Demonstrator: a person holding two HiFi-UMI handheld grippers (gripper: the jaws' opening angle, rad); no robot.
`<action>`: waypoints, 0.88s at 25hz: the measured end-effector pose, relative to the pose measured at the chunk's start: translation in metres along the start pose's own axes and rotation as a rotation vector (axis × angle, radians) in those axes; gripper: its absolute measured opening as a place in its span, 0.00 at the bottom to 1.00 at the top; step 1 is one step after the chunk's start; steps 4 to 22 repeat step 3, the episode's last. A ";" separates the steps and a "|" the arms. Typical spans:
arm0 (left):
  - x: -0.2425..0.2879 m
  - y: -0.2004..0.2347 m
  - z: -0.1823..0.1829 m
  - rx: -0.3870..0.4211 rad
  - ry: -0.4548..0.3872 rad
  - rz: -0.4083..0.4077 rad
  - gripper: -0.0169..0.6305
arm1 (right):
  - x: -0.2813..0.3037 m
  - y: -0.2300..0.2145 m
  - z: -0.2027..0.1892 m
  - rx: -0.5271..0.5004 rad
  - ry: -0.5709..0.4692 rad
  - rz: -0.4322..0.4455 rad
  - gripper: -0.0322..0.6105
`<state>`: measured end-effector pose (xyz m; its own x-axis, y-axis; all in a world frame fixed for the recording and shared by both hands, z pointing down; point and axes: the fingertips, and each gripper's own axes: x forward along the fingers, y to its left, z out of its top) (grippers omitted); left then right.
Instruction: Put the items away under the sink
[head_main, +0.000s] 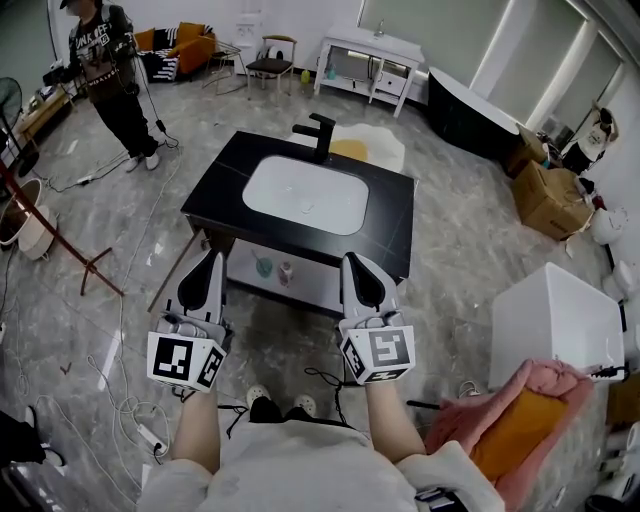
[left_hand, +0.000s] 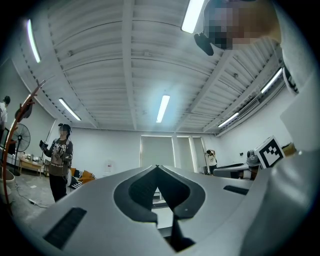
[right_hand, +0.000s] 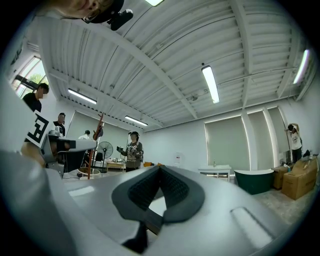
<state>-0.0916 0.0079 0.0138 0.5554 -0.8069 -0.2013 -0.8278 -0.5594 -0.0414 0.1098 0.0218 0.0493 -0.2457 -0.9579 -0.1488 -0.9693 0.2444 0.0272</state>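
A black vanity (head_main: 395, 215) with a white sink basin (head_main: 305, 195) and a black faucet (head_main: 318, 133) stands ahead of me. On the open shelf (head_main: 310, 290) under it stand a small green item (head_main: 263, 266) and a pinkish bottle (head_main: 286, 272). My left gripper (head_main: 214, 253) and right gripper (head_main: 352, 258) are held side by side in front of the vanity, tips forward and up. Both are shut with nothing between the pads. The left gripper (left_hand: 157, 166) and right gripper (right_hand: 160, 167) views show only ceiling and the far room beyond the closed tips.
A person (head_main: 110, 75) stands at the far left beside cables (head_main: 130, 410) and a red stand (head_main: 60, 240). A white box (head_main: 560, 320) and a pink and orange cloth (head_main: 520, 420) sit at my right. Cardboard boxes (head_main: 550, 195), a dark bathtub (head_main: 470, 115) and a white cabinet (head_main: 365, 65) lie beyond.
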 end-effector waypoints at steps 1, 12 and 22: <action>-0.001 0.000 0.001 0.000 -0.001 0.000 0.03 | -0.001 0.001 0.001 -0.001 0.000 0.000 0.07; -0.003 -0.002 0.003 0.000 -0.001 -0.001 0.03 | -0.003 0.002 0.003 -0.002 -0.001 0.002 0.07; -0.003 -0.002 0.003 0.000 -0.001 -0.001 0.03 | -0.003 0.002 0.003 -0.002 -0.001 0.002 0.07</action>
